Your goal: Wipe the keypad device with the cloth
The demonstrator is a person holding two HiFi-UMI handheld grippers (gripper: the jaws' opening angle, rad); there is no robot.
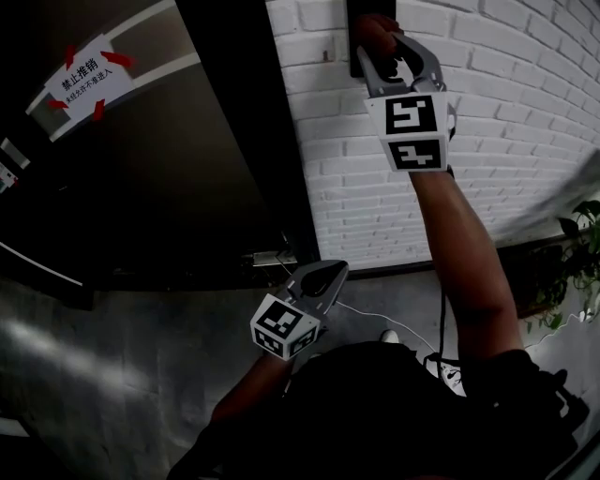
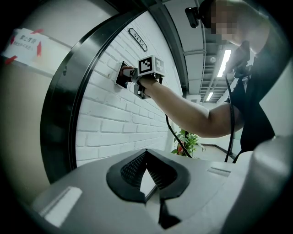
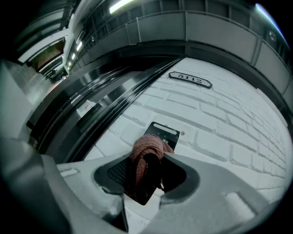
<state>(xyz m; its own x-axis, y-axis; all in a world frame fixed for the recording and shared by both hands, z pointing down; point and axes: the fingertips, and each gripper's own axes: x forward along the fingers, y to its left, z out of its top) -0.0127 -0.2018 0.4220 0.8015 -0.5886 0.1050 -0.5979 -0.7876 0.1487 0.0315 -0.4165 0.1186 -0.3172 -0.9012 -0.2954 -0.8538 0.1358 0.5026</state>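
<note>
The black keypad device (image 3: 164, 133) is fixed to a white brick wall, beside a dark door frame. My right gripper (image 3: 149, 176) is shut on a bunched reddish cloth (image 3: 146, 153), which presses against the keypad's lower part and hides it. In the head view the right gripper (image 1: 384, 49) is raised high, with the cloth (image 1: 375, 34) at the keypad (image 1: 361, 9). My left gripper (image 1: 328, 274) hangs low near the door's foot, shut and empty. Its view shows its own closed tips (image 2: 146, 157) and, further off, the right gripper (image 2: 137, 78) at the keypad (image 2: 121, 75).
A dark door (image 1: 187, 169) with a paper notice (image 1: 89, 80) and a handle (image 1: 267, 255) stands left of the wall. A number plate (image 3: 190, 80) sits above the keypad. A potted plant (image 1: 577, 272) is at the right, and a cable (image 1: 375, 319) lies on the floor.
</note>
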